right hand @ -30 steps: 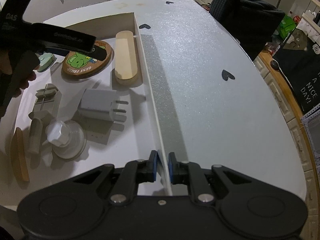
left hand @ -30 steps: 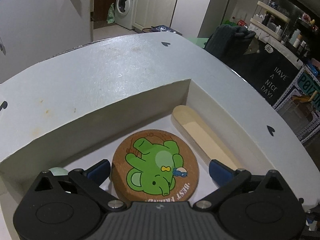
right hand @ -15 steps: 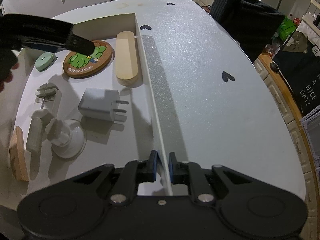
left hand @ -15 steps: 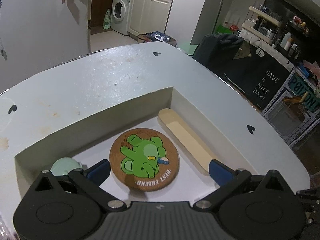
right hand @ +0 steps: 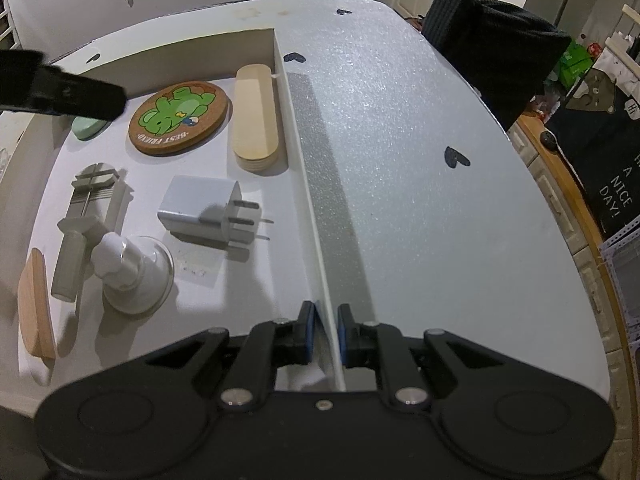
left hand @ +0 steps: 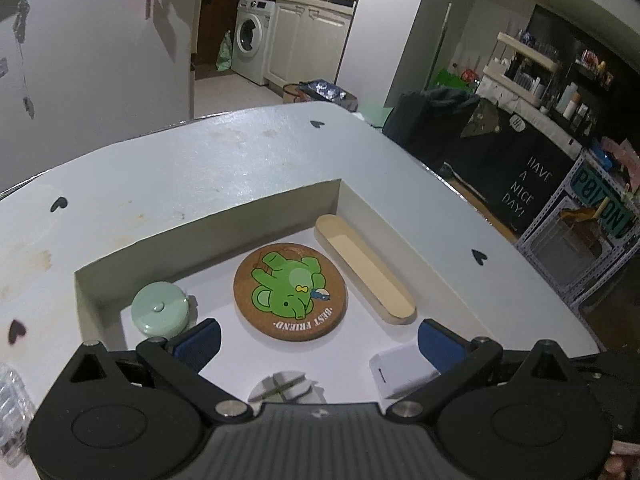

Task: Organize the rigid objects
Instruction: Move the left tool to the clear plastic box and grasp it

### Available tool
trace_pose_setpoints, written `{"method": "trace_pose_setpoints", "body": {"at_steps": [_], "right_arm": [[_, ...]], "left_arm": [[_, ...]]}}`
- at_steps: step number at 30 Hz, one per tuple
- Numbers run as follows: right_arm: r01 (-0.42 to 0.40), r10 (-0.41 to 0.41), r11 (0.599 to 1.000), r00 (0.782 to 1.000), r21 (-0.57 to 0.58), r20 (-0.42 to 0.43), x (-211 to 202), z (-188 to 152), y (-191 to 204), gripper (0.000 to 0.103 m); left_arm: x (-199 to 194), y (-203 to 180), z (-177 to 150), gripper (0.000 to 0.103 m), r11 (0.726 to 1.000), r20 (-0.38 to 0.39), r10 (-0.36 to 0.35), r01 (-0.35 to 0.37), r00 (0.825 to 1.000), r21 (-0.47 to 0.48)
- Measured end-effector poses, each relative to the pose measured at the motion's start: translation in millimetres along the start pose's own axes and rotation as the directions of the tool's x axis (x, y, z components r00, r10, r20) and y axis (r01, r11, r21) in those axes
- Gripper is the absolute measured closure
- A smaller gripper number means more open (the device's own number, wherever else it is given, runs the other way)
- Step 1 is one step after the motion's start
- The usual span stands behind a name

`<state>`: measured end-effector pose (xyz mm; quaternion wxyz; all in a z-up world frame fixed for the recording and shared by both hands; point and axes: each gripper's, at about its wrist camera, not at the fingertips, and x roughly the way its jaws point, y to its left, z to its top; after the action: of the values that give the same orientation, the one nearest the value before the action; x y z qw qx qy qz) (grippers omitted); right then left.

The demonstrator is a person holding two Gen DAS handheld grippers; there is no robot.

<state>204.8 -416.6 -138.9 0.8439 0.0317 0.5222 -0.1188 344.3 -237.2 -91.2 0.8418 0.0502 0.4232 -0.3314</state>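
A white box holds the objects; its right wall (right hand: 304, 160) also shows in the left wrist view (left hand: 384, 220). Inside lie a round cork coaster with a green elephant (left hand: 290, 294) (right hand: 178, 116), a pale wooden oblong tray (left hand: 364, 274) (right hand: 256, 118), a mint round tin (left hand: 160, 308) (right hand: 86, 128), a white plug adapter (right hand: 208, 210) (left hand: 400, 370), a grey tool (right hand: 86, 216), a clear suction hook (right hand: 134, 276) and a wooden piece (right hand: 34, 304). My left gripper (left hand: 318, 338) is open and empty above the box. My right gripper (right hand: 324, 330) is shut on the box's right wall.
The box sits on a white table with black heart marks (right hand: 456, 158). A dark chair with cloth (right hand: 492, 40) stands beyond the far right edge. Crinkled clear plastic (left hand: 12, 404) lies at the left of the box.
My left gripper has pulled back and up from the coaster, which stays in the box; the tin and adapter have come into its view. The right gripper has not moved.
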Motion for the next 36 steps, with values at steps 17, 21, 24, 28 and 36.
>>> {"method": "trace_pose_setpoints", "body": {"at_steps": [17, 21, 24, 28, 36], "right_arm": [[-0.002, 0.002, 1.0, 1.0, -0.008, 0.01, -1, -1, 0, 0.089], [-0.002, 0.002, 1.0, 1.0, -0.009, 0.01, -1, -1, 0, 0.089], [-0.004, 0.004, 1.0, 1.0, -0.008, 0.011, -1, -1, 0, 0.089], [-0.005, 0.005, 1.0, 1.0, -0.009, 0.011, -1, -1, 0, 0.089], [-0.004, 0.004, 1.0, 1.0, -0.008, 0.012, -1, -1, 0, 0.089]], "left_arm": [[-69, 8, -27, 0.0, 0.999, 0.109, 0.036, -0.032, 0.993, -0.033], [-81, 20, -32, 0.0, 0.996, 0.128, 0.066, -0.059, 0.99, -0.061], [-89, 33, -37, 0.0, 0.99, 0.14, 0.114, -0.101, 0.984, -0.098], [-99, 56, -44, 0.0, 0.971, 0.153, 0.181, -0.152, 0.972, -0.184], [-107, 116, -62, 0.0, 0.866, 0.11, 0.367, -0.295, 0.924, -0.403]]}}
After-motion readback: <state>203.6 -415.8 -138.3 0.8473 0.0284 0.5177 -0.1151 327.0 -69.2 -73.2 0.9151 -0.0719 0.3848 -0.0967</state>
